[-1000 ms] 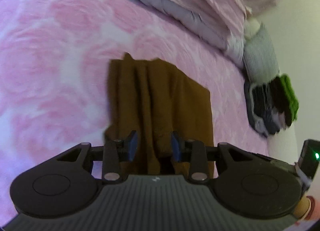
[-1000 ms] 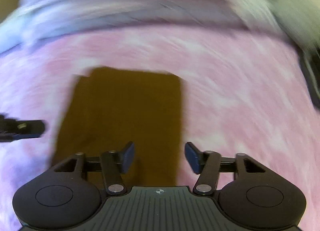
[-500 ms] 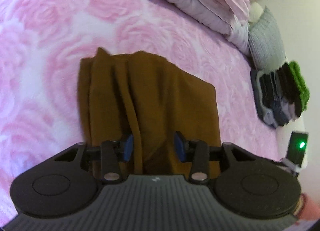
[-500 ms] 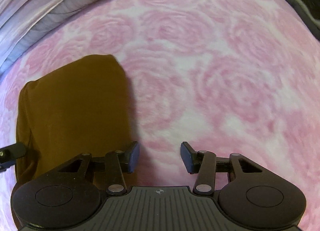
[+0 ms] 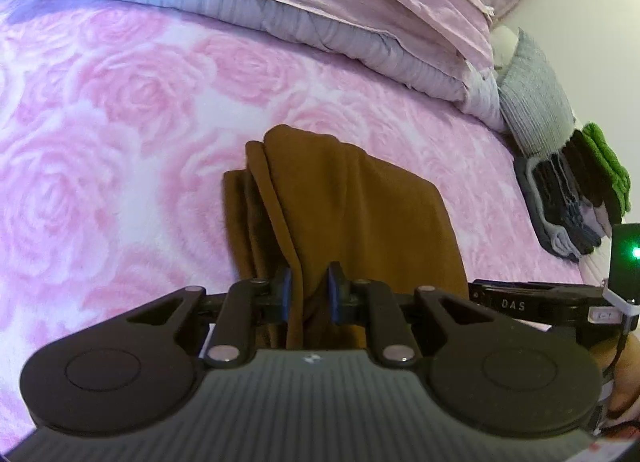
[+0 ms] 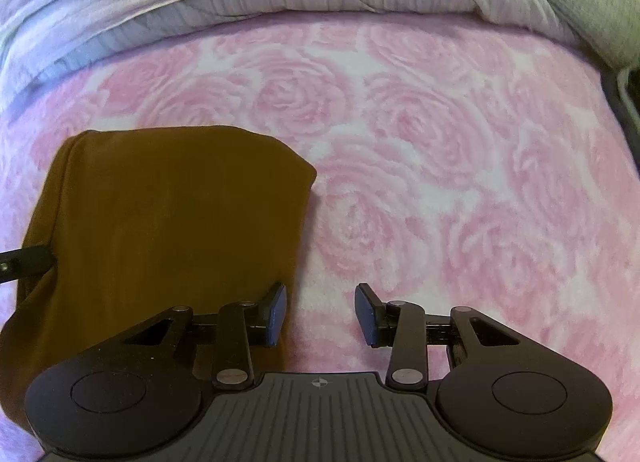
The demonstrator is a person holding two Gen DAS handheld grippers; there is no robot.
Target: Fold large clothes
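A folded brown garment (image 5: pixel 352 201) lies on a pink rose-patterned blanket (image 5: pixel 100 165). My left gripper (image 5: pixel 309 294) is shut on the garment's bunched near edge, and brown cloth fills the gap between its blue pads. In the right wrist view the same brown garment (image 6: pixel 172 213) spreads flat at the left. My right gripper (image 6: pixel 320 316) stands open over bare blanket (image 6: pixel 460 181) just right of the garment's edge, its left pad (image 6: pixel 276 314) touching or just above the cloth. Part of the left gripper (image 6: pixel 24 262) pokes in at the far left.
A rolled pale lilac duvet (image 5: pixel 320 9) runs along the back of the bed. A grey pillow (image 5: pixel 536 101) and a stack of folded dark and green clothes (image 5: pixel 576 193) sit at the right edge. A hand (image 5: pixel 624 374) shows at the lower right.
My left gripper has closed from a wider gap onto the garment's near edge. My right gripper has shifted right, off the garment, staying open; its view has steadied.
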